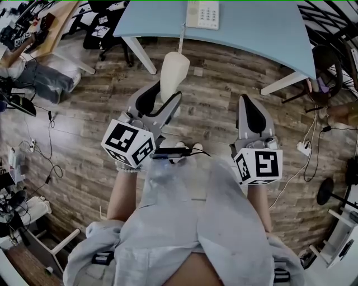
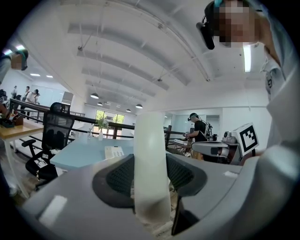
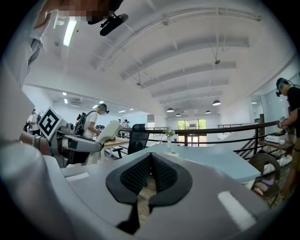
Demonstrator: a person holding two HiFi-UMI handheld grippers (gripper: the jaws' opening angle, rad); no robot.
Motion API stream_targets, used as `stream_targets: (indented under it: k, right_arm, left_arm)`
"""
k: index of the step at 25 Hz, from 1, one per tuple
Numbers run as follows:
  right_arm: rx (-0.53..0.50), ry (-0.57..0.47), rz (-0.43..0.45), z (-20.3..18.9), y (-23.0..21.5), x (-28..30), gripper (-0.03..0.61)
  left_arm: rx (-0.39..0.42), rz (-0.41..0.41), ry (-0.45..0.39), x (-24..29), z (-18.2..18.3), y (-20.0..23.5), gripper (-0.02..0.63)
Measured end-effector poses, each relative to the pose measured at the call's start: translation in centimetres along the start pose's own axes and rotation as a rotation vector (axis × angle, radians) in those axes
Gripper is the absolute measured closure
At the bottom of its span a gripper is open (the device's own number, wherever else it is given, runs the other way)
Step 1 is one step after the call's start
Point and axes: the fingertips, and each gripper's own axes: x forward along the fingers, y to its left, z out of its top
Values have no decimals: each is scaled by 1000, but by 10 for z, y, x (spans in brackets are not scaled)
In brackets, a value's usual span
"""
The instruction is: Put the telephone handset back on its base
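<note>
A smooth cream telephone handset (image 1: 174,71) is clamped in the left gripper (image 1: 162,96), short of the half-cropped keypad base (image 1: 202,14); the right gripper's (image 1: 249,104) ribbed pads (image 3: 136,176) are pressed together, empty.

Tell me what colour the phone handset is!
Cream white. The telephone handset shows best in the head view.

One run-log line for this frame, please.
left gripper shut on cream plastic telephone handset | right gripper shut, empty | cream push-button telephone base on pale blue table, handset not yet on it
</note>
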Motion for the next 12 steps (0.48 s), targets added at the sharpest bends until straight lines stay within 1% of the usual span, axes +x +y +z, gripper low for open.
stream_targets:
  k: [5,9,12]
  right_arm:
    - [8,-23,6,-3,-8,-8,574]
    - [-9,-8,21,-7,-12,-16,574]
    - [4,-24,14,-7,-18,-20,574]
  left_arm:
    - [-3,14,-18,1,-1,-13,407]
    - [-4,24,-28,0,-4,-22,407]
    - [-3,31,-36,1,-2,-25,407]
